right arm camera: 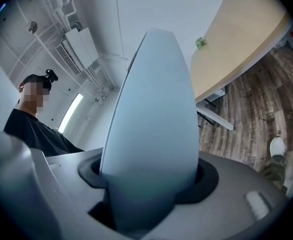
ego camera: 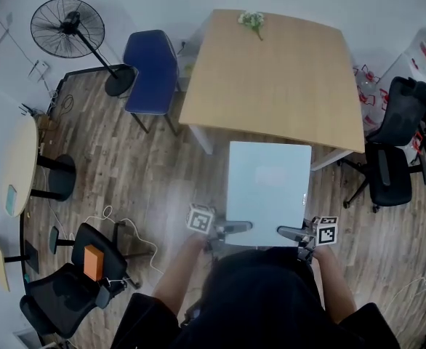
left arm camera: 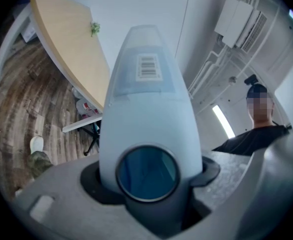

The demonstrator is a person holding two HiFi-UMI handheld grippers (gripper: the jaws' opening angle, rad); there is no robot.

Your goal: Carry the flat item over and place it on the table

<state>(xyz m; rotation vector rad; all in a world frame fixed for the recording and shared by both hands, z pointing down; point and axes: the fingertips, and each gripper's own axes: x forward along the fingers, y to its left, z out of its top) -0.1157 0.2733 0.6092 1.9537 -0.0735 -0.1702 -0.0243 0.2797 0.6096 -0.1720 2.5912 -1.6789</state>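
Note:
The flat item is a pale blue-white rectangular board (ego camera: pixel 267 187). It is held level above the wooden floor, its far edge just short of the light wood table (ego camera: pixel 271 78). My left gripper (ego camera: pixel 236 227) is shut on the near edge at its left. My right gripper (ego camera: pixel 291 232) is shut on the same edge at its right. In the left gripper view the board (left arm camera: pixel 146 94) rises from between the jaws and carries a barcode label (left arm camera: pixel 147 67). The right gripper view shows the board (right arm camera: pixel 154 119) seated between the jaws, with the table (right arm camera: pixel 236 49) beyond.
A sprig of flowers (ego camera: pixel 252 22) lies at the table's far edge. A blue chair (ego camera: pixel 152 71) and a floor fan (ego camera: pixel 67 27) stand to the table's left. A black office chair (ego camera: pixel 391 151) is on the right. Another black chair with an orange box (ego camera: pixel 93 262) is at lower left.

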